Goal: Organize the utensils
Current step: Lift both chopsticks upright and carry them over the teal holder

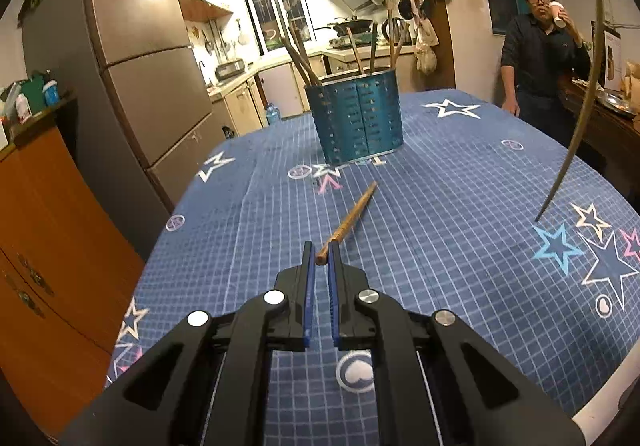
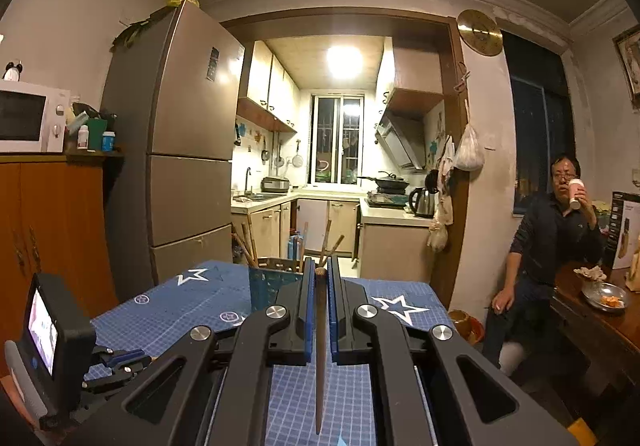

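Now, a chopstick (image 1: 349, 221) is lying on the desk (image 1: 460, 206), its near end caught between the narrowed fingers of the left tool (image 1: 321, 250). A second chopstick (image 2: 320, 350) is gripped by the right tool (image 2: 319, 266), held upright and above the desk. Several sticks are already standing in the blue holder (image 1: 356, 118), further back on the desk. So part is judged done; these two are left to be dropped in.
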The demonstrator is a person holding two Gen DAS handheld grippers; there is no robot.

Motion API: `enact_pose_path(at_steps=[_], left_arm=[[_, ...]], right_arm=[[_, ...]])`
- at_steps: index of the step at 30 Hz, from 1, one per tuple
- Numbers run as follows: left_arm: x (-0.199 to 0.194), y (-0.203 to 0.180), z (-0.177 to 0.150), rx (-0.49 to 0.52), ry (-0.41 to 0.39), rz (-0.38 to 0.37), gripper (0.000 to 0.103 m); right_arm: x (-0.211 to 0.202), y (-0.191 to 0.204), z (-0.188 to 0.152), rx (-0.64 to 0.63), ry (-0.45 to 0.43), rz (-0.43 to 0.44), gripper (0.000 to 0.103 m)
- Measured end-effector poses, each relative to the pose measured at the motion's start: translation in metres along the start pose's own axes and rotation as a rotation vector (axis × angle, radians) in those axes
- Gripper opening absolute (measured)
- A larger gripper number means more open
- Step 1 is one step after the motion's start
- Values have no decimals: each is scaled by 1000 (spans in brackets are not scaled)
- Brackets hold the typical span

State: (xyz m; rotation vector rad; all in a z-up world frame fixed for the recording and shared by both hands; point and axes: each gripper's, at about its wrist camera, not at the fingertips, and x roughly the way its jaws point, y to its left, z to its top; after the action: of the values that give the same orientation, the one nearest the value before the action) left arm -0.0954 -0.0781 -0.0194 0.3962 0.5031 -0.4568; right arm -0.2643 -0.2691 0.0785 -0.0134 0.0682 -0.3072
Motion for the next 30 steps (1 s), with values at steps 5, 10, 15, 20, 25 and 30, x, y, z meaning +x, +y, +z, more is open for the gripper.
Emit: enact_pose_path(at_steps=[5, 10, 15, 20, 25, 30], left_arm=[[-1, 0, 15, 17, -27, 10, 5], [-1, 1, 26, 15, -37, -2, 5], [-2, 6, 37, -2, -41, -26, 5], [0, 31, 57, -59, -25, -92, 5], [-4, 45, 75, -74, -43, -111, 5], [-5, 53, 86, -93, -85, -124, 5]], right_arm=[[22, -6, 11, 27, 21, 22, 7], [41, -11, 23, 45, 42, 33, 7], [49, -9, 28, 33, 44, 30, 7], [52, -12, 32, 35, 41, 24, 7], [56, -15, 31, 43, 42, 26, 7], [62, -15, 29, 49, 51, 33, 7]])
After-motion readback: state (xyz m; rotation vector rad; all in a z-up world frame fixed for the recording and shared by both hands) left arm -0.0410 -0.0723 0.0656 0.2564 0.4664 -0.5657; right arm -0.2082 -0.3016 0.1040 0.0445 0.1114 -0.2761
